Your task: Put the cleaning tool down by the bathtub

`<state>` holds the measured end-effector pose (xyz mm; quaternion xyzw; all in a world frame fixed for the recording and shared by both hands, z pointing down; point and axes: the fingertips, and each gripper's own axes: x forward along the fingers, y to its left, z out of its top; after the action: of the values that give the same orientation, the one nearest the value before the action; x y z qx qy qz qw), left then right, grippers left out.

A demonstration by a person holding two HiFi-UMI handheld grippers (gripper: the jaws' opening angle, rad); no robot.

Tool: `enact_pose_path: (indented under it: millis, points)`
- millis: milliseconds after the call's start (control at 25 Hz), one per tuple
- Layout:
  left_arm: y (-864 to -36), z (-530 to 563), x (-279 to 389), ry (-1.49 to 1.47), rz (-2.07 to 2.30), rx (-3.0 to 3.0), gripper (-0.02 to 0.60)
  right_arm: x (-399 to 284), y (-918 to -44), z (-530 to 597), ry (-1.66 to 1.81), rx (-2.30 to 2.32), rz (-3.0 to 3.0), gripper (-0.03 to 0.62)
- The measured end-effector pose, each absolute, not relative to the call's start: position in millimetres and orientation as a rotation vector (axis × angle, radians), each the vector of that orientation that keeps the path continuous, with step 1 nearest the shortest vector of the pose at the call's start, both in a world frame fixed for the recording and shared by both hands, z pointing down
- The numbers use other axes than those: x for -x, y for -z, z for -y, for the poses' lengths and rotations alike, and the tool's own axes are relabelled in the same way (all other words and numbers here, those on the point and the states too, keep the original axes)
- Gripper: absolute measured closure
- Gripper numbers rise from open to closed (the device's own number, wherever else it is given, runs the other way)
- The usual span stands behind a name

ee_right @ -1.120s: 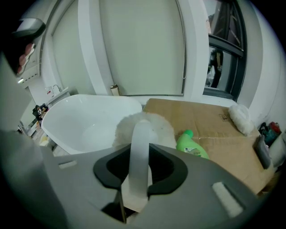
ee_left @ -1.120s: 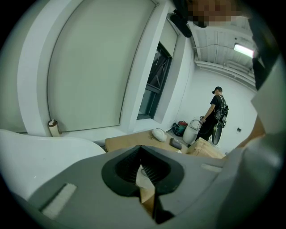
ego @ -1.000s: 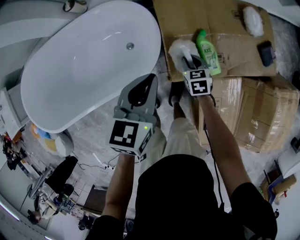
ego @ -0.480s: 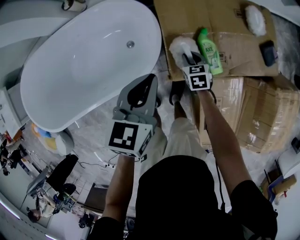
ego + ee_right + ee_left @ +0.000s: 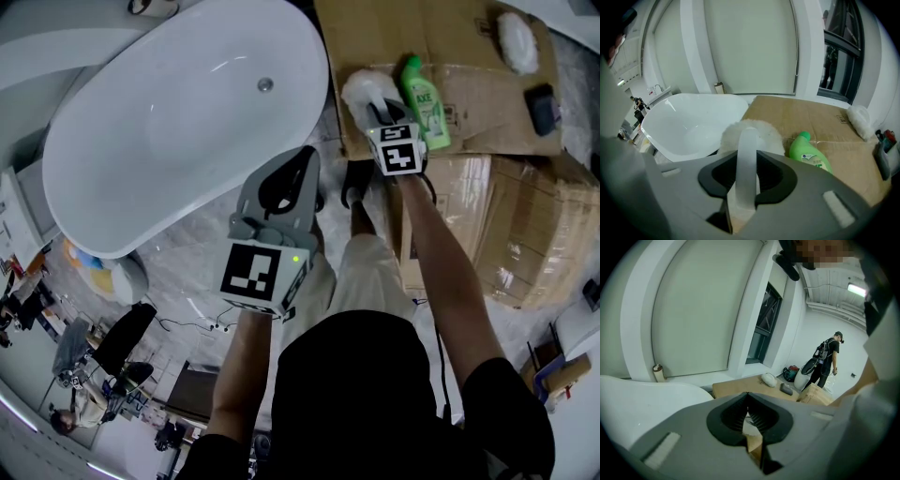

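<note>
The cleaning tool is a fluffy white brush head (image 5: 364,91) on a pale translucent handle (image 5: 746,164). My right gripper (image 5: 384,116) is shut on that handle, and the head hangs just over the cardboard sheet (image 5: 469,56) next to a green bottle (image 5: 424,94). The white bathtub (image 5: 169,131) lies to the left of it. In the right gripper view the brush head (image 5: 750,133) sits ahead of the right gripper (image 5: 746,152), between the bathtub (image 5: 689,122) and the bottle (image 5: 811,157). My left gripper (image 5: 291,178) hovers by the tub's near end, shut and holding nothing.
On the cardboard also lie a second white fluffy pad (image 5: 517,42) and a dark small object (image 5: 544,108). Cardboard boxes (image 5: 525,234) stand to the right. My shoes (image 5: 354,183) are on the marble floor between tub and boxes. A person (image 5: 829,357) stands far off.
The right gripper with the cleaning tool has sunk a little toward the cardboard beside the green bottle. The left gripper has not moved.
</note>
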<state>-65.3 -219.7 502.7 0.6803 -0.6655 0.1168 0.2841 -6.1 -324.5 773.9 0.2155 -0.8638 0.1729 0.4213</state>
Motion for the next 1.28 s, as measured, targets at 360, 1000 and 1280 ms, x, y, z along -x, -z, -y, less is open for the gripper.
enact_pose_path:
  millis: [360,1000,1280]
  points:
    - [-502,217,68,-0.315,1.787,-1.798,0.583,12,-779,328,-0.428,-0.527,2.15,0.496]
    - [-505,211,68,-0.319,1.813,-1.779,0.583,10,-777,332,-0.423,-0.527,2.164,0.485]
    - [-502,204,74,-0.349,1.834,-1.744,0.583,13,-762,336,-0.395,-0.524,2.206,0.479]
